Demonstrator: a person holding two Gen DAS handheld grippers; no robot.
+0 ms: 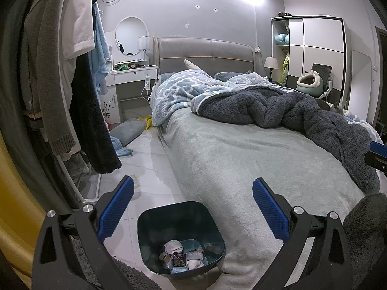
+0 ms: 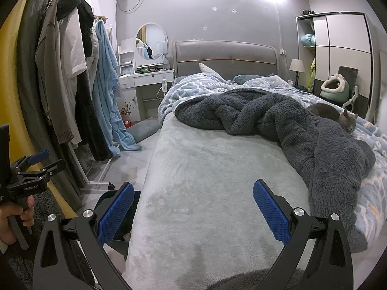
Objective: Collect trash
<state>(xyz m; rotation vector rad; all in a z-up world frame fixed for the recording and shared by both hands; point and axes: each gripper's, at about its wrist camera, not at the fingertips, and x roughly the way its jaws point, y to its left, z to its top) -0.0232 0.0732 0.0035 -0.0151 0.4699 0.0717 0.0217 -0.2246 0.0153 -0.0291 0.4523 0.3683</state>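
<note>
1. The left claw (image 1: pixel 192 207) stands wide open and holds nothing; its blue pads (image 1: pixel 116 209) frame the space above the trash bin (image 1: pixel 145 232).
2. The trash bin, dark teal, sits on the floor (image 1: pixel 145 159) just beside the foot corner of the bed (image 1: pixel 241 159), touching or nearly touching the hanging pale sheet.
3. Inside the bin lies the trash (image 1: pixel 180 257): crumpled white tissues, a small dark wrapper, a little roll and clear plastic bits.
4. The right claw (image 2: pixel 193 209) is also spread wide and empty, held over the foot end of the bed's pale sheet (image 2: pixel 205 181).
5. In the right wrist view the bin shows only as a dark shape behind the claw's left pad, at the bed's foot corner.
6. A dark grey fleece blanket (image 2: pixel 302 130) lies bunched across the bed's middle and right edge, over a blue patterned duvet (image 2: pixel 208 82).
7. A grey cat (image 2: pixel 338 117) lies at the bed's right edge, against the blanket.
8. Clothes (image 2: pixel 70 79) hang on a rack along the left wall.
</note>
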